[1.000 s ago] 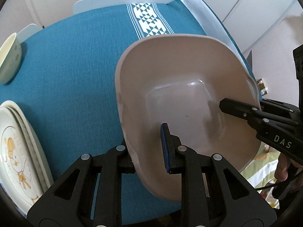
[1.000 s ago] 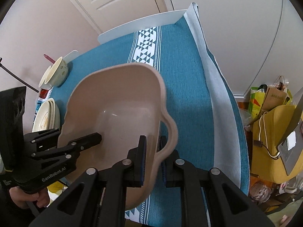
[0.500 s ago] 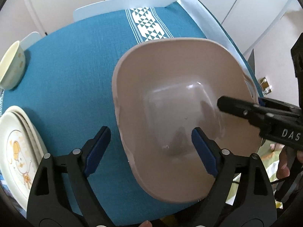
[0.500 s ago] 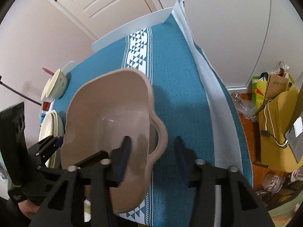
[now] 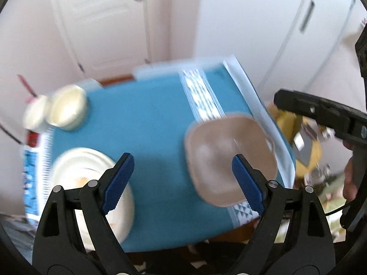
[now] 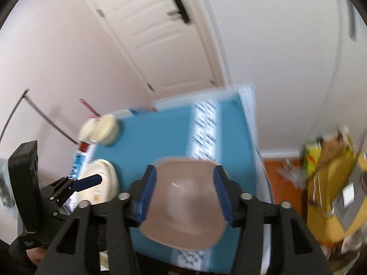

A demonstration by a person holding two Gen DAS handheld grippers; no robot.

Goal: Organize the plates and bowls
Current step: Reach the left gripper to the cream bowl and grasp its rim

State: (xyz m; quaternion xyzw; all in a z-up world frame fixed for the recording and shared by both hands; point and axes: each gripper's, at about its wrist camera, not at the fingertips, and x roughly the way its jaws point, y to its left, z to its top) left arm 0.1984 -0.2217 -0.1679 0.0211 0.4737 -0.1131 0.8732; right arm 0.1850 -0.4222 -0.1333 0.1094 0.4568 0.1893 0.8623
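On the teal tablecloth, near its right edge, sits the beige plastic basin, with nothing gripping it. Left gripper hangs above the table with its blue pads spread wide and nothing between them. Right gripper has just been opening; its jaws stand apart and frame the basin far below, without touching it. Stack of cream plates at the left, two cream bowls further back. Both views are pretty blurry.
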